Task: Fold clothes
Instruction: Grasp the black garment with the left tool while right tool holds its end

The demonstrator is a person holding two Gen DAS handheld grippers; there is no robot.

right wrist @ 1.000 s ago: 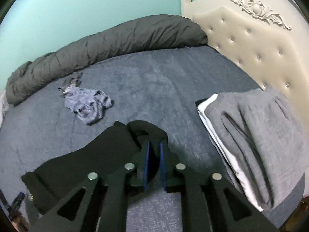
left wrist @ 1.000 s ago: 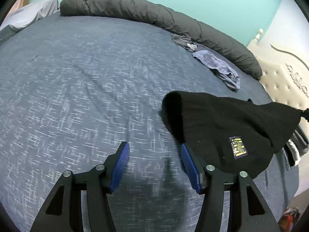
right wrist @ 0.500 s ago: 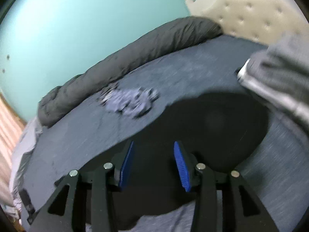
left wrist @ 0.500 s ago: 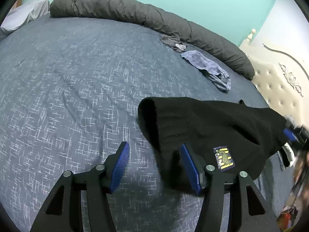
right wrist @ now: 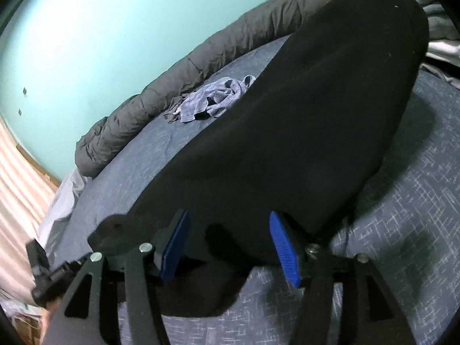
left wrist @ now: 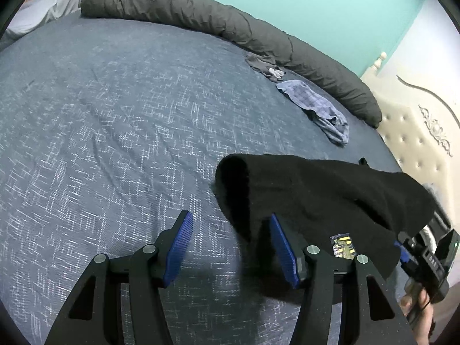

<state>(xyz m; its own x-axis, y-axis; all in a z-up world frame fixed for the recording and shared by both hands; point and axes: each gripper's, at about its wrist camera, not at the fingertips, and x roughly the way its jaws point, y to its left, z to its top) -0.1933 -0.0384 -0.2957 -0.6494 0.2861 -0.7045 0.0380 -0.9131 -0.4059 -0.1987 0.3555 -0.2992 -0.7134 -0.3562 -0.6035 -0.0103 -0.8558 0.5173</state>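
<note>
The left gripper (left wrist: 228, 247) is hovering at the bottom centre of the left wrist view, its blue pads (left wrist: 179, 248) standing well apart with only the blue bedspread (left wrist: 115, 132) showing between them. The black garment (left wrist: 322, 198) is lying on the bedspread at the lower right of that view, its near edge just beside the right-hand pad, and a small yellow label (left wrist: 342, 246) is showing on it. At the far right edge the right gripper (left wrist: 422, 261) is coming into frame with a person's fingers (left wrist: 422, 313) around its handle. In the right wrist view the right gripper (right wrist: 228, 247) is sitting at the bottom centre with its jaws opening; the black garment (right wrist: 302, 143) is filling the middle of the frame and spreading under and between the pads, though the pads appear not to be pressing on it. A crumpled blue checked cloth (right wrist: 212, 100) is lying at centre left, with a rolled grey duvet (right wrist: 172, 83) running along the teal wall (right wrist: 100, 28) behind it.
</note>
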